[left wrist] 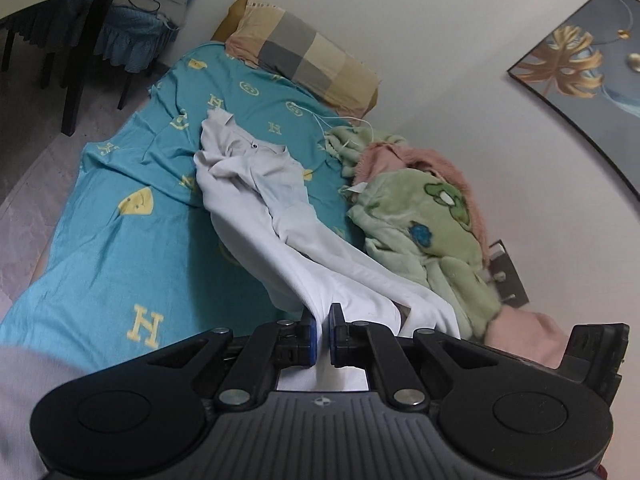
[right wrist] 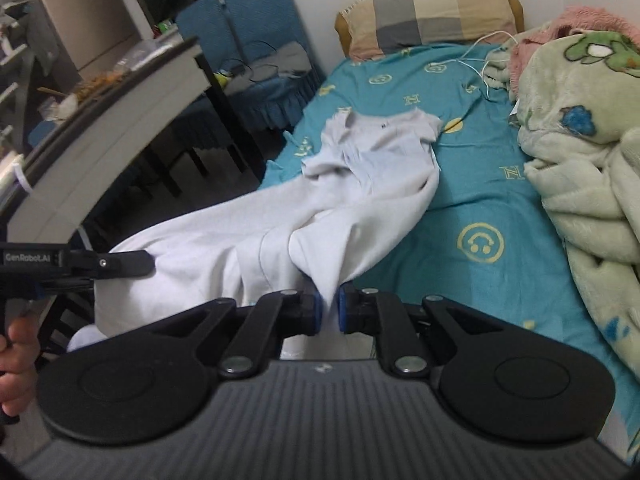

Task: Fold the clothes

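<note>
1. Where the room is taken widest, a bed sheet in teal with yellow letters and smiley faces is seen to cover the bed, with a dark table and blue-covered chairs standing beside it.
2. Along the wall side of the bed a green fleece blanket with a pink one under it is heaped, and a checked pillow is laid at the head.
3. A white polo shirt is spread lengthwise on the sheet – its collar end lies toward the pillow, while its near end is drawn up off the bed into two bunched folds.
4. The left gripper is clenched on one fold of the shirt; white cloth is pinched between its blue pads.
5. The right gripper is likewise clamped on the other fold – fabric is seen to run straight from its pads to the shirt.
6. A white cable is trailed across the sheet near the blankets.
</note>
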`<state>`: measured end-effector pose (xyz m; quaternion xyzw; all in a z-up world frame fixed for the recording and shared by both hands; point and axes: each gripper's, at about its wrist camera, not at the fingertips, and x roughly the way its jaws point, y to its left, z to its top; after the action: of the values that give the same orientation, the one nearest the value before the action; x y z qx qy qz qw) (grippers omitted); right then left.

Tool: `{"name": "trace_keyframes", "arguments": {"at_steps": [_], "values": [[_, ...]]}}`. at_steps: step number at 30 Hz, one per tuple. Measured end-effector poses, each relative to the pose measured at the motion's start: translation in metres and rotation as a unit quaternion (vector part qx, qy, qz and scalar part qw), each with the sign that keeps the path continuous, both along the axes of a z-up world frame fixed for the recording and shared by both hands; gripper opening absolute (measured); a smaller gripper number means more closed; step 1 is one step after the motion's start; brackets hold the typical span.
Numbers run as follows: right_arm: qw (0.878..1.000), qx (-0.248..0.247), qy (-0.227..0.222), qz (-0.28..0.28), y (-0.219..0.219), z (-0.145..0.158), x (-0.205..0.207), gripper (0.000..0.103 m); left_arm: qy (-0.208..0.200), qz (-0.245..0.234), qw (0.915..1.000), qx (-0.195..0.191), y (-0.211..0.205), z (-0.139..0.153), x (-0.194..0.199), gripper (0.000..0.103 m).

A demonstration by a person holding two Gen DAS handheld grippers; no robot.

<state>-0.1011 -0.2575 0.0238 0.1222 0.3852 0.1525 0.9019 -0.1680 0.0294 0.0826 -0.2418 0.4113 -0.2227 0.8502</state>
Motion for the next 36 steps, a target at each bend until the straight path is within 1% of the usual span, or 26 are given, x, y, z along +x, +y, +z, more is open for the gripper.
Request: {"name": "trace_keyframes", "arguments": {"at_steps": [2,4,7,8,10,12,14,15,18,20,24,27,29,31,33,36], "values": [[1.0,0.006,-0.003,0.008,-0.003,-0.004,-0.025,0.012,-0.003,-0.004,1.0,-0.007,0.002,-0.004,-0.029,0.006],[1.0,0.008,-0.004,0.012,-0.004,-0.01,-0.048,0.012,-0.011,-0.003,0.9999,-0.006,0.003,-0.005,-0.05,0.006],[1.0,0.022,-0.003,0.004,-0.009,-0.015,-0.06,0.012,-0.046,0.004,0.9988,0.014,-0.002,-0.001,-0.058,0.006],[1.0,0.024,-0.011,-0.002,-0.01,-0.012,-0.06,0.012,-0.058,0.008,0.9981,0.017,-0.005,0.003,-0.055,0.006],[0.999,0.024,-0.031,-0.017,-0.012,-0.005,-0.048,0.012,-0.071,0.017,0.9972,0.017,-0.01,0.011,-0.04,0.006],[0.998,0.042,-0.036,-0.032,-0.018,-0.001,-0.027,0.012,-0.093,0.026,0.9949,0.029,-0.016,0.018,-0.017,0.006],[0.996,0.075,-0.039,-0.042,-0.025,0.0,-0.004,0.012,-0.117,0.036,0.9912,0.05,-0.023,0.023,0.011,0.006],[0.994,0.091,-0.042,-0.046,-0.028,0.001,0.009,0.012,-0.12,0.038,0.9906,0.052,-0.026,0.022,0.027,0.006],[0.993,0.087,-0.049,-0.061,-0.031,0.0,0.054,0.012,-0.13,0.047,0.9886,0.06,-0.035,0.019,0.075,0.007],[0.993,0.083,-0.046,-0.069,-0.032,-0.007,0.084,0.012,-0.134,0.052,0.9872,0.069,-0.041,0.01,0.11,0.007],[0.993,0.074,-0.037,-0.085,-0.035,-0.03,0.139,0.012,-0.135,0.055,0.9857,0.083,-0.047,-0.024,0.168,0.007],[0.994,0.06,-0.029,-0.09,-0.032,-0.058,0.173,0.012,-0.135,0.06,0.9845,0.095,-0.048,-0.061,0.2,0.007],[0.994,0.052,-0.02,-0.092,-0.03,-0.079,0.192,0.012,-0.128,0.062,0.9847,0.101,-0.045,-0.092,0.219,0.008],[0.995,0.043,-0.008,-0.091,-0.028,-0.101,0.208,0.012,-0.111,0.069,0.9862,0.102,-0.04,-0.126,0.236,0.008],[0.996,0.031,0.004,-0.088,-0.022,-0.121,0.221,0.012,-0.079,0.077,0.9889,0.1,-0.035,-0.157,0.255,0.008],[0.995,0.012,0.025,-0.091,-0.014,-0.147,0.238,0.013,-0.049,0.074,0.9908,0.103,-0.028,-0.191,0.281,0.012]]}}
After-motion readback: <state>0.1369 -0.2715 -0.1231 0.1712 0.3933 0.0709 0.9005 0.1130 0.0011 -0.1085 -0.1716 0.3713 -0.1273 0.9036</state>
